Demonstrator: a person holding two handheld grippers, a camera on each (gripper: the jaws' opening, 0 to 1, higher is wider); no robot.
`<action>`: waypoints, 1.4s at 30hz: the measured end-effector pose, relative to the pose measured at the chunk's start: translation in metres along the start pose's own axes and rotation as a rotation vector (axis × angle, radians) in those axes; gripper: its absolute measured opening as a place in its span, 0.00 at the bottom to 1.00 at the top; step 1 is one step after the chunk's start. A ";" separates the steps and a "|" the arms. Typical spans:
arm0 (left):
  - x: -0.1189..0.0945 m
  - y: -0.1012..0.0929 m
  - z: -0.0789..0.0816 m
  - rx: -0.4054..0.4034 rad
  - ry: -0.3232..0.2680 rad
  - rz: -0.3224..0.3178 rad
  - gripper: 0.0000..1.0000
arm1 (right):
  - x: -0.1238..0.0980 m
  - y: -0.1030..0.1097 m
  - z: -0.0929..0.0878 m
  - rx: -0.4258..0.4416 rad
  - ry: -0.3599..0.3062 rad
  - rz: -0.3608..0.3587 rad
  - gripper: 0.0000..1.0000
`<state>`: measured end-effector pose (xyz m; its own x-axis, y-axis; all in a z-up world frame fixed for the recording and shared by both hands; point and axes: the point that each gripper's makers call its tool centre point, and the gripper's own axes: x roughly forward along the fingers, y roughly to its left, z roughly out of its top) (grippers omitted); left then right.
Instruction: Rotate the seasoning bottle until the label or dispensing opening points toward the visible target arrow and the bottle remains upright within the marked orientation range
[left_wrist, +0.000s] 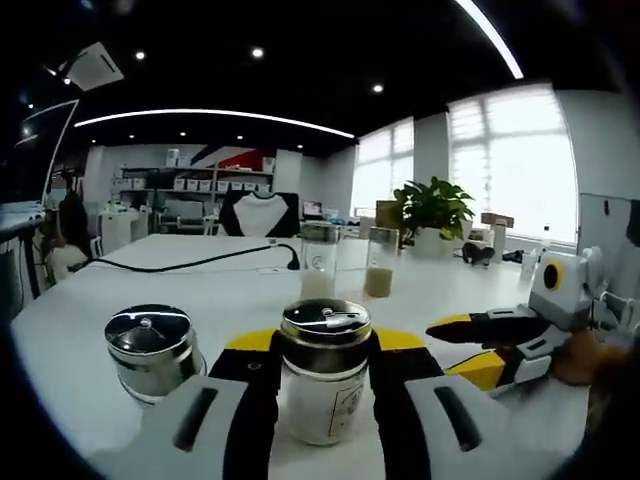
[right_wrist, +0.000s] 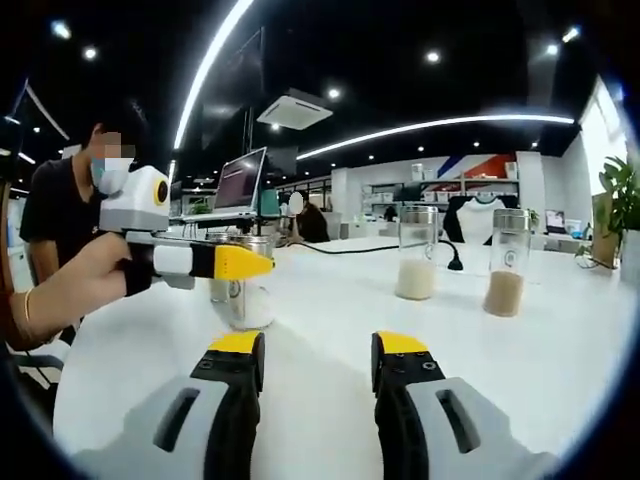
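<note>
Where the left gripper view looks along its own jaws, the left gripper stands with one black, yellow-tipped jaw on either side of the seasoning bottle, both jaws pressed against the glass: grasping the bottle. The bottle is upright on the white bench, a shiny metal lid on top, white powder inside and a pale label facing the camera. A second jar with a like metal lid stands on the bench just to the left, apart from the jaws. Farther back stand two tall clear tumblers, the left with pale contents, the right with tan contents. A black cable runs across the bench behind them; a potted plant sits near bright windows. The right gripper enters from the right, yellow-tipped, held by a hand, close to the bottle but not touching it. In the right gripper view, the right gripper has its jaws parted over bare bench, grasping nothing. The left gripper comes in from the left, held by a person's hand, its yellow tips at the seasoning bottle, which is partly hidden behind them. The two tumblers stand farther back, upright and well apart from each other; a laptop is open beyond.
</note>
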<state>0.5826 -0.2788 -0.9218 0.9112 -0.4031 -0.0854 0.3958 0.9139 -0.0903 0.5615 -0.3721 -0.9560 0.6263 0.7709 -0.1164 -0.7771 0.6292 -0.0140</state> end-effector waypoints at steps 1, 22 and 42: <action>0.000 0.000 0.000 0.002 -0.001 0.002 0.36 | 0.000 0.000 -0.001 -0.001 0.004 0.001 0.42; 0.002 0.005 0.003 0.103 0.002 0.037 0.37 | 0.001 0.000 -0.003 -0.006 0.019 0.000 0.42; -0.011 -0.003 0.027 0.132 -0.032 0.020 0.47 | 0.001 0.004 -0.004 -0.013 0.021 0.016 0.42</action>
<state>0.5744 -0.2762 -0.8933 0.9215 -0.3845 -0.0543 0.3869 0.9211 0.0428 0.5586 -0.3696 -0.9598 0.6121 0.7787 -0.1373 -0.7880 0.6152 -0.0244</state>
